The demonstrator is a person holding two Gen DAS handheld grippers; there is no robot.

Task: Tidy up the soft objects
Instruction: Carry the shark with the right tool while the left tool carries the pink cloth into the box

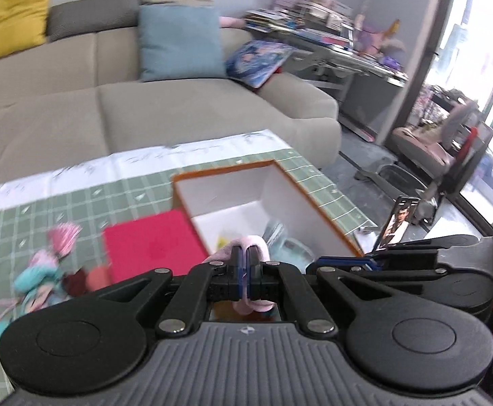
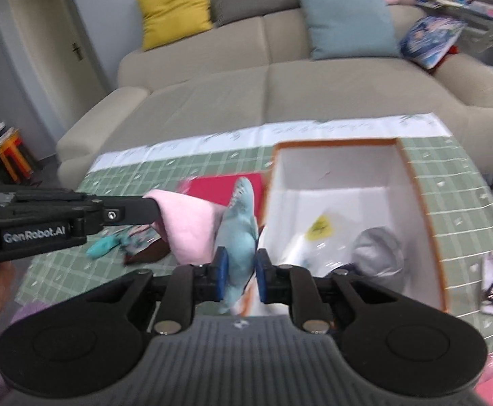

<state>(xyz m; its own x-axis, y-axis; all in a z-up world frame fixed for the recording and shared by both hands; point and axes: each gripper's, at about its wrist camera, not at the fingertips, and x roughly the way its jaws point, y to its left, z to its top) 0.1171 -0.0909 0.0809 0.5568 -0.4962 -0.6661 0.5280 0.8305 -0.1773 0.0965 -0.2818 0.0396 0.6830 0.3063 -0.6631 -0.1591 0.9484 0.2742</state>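
1. Left claw [image 1: 246, 270]: pads together, clamped on a pale pink soft cloth piece [image 2: 187, 225]; it hangs just left of the box wall
2. Right claw [image 2: 239, 274]: clamped on a light blue plush shark [image 2: 241, 226], long axis pointing forward and up, away from the claw; touching the pink cloth
3. Open white cardboard box with orange rim [image 2: 419, 186] lies ahead and right of both claws on the green checked tabletop [image 2: 456, 182]; right claw is nearer the opening
4. Inside the box: grey soft lump [image 2: 378, 250], clear bag with yellow tag [image 2: 319, 228]
5. Judgement: next move is a short shift right over the rim, then release
6. Loose plush pile [image 1: 43, 270] and red flat sheet [image 1: 151, 240] remain left of the box, not yet sorted
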